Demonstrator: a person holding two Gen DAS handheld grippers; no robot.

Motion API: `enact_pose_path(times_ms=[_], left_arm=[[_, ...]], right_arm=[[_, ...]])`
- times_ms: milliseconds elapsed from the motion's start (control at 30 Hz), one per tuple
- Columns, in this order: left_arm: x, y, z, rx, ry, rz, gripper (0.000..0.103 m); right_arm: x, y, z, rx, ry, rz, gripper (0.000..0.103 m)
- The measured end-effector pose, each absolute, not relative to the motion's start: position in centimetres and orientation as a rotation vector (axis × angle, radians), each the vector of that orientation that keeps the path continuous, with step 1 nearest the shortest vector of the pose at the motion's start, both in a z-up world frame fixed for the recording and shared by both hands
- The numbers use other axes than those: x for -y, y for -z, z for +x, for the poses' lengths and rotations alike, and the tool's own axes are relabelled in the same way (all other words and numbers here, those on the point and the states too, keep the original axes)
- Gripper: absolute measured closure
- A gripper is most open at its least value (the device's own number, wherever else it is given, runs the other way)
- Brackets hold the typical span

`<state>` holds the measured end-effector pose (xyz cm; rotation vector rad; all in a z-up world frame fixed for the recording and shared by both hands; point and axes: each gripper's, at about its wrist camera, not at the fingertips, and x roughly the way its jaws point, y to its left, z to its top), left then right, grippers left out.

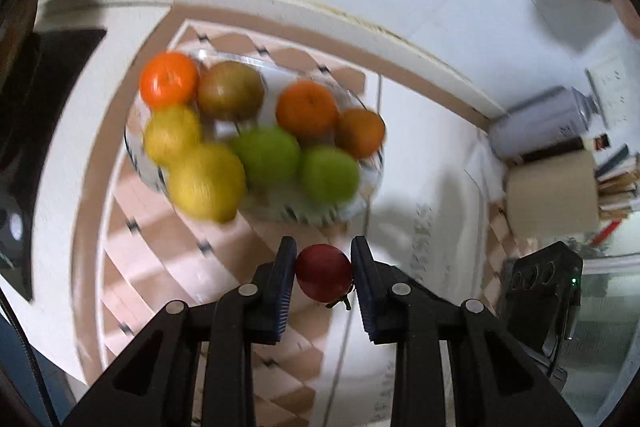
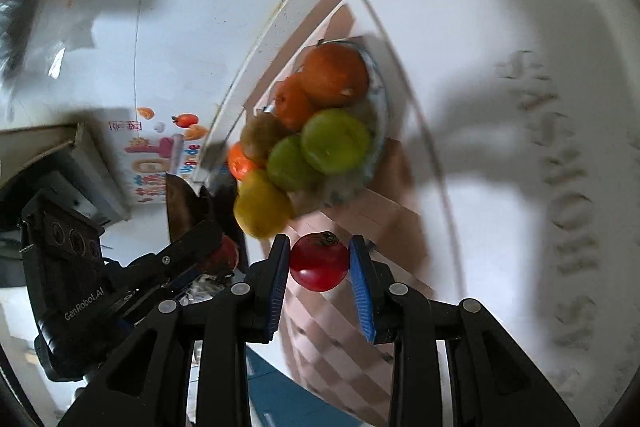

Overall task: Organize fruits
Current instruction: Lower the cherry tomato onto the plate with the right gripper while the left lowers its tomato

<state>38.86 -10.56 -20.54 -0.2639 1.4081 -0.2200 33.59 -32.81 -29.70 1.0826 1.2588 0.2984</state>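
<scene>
my main worry is the glass bowl (image 1: 372,183): it is already heaped with oranges, green fruits and lemons, and the big lemon (image 1: 206,181) at its 7 o'clock edge bulges out past the rim. if i set another fruit on that pile carelessly, i think it could roll off or nudge the lemon onto the counter (image 1: 420,155). both views are blurred, so i also judge my aim to be rough; a fast release while swinging could send a tomato skidding across the patterned mat (image 1: 160,251). the two grippers sit close together too, and in the right wrist view the left one shows at 8 o'clock, so they could knock each other near the bowl.

the left gripper (image 1: 324,273) is closed down on a dark red tomato (image 1: 324,271), both blue pads pressing its sides, stem toward 5 o'clock. the right gripper (image 2: 320,263) is likewise clamped on a brighter red tomato (image 2: 319,262), stem up at 12 o'clock. the bowl lies at 12 o'clock from the left gripper, near but apart, and around 12 o'clock of the right one.
</scene>
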Motion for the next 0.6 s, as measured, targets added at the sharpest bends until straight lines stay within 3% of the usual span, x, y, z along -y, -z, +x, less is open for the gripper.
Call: enact_pose_path(times_ms=[533,600], left_arm=[[10.5,25.4,43.7,-1.532,0.121,-0.13,0.077],[10.6,25.6,43.9,-1.535,0.116,-0.126,0.077]], right_arm=[[30.7,33.5,37.5,-1.308,-0.25,1.149,0.068],[30.7,33.5,37.6,-1.31,-0.245,1.156,0.058]])
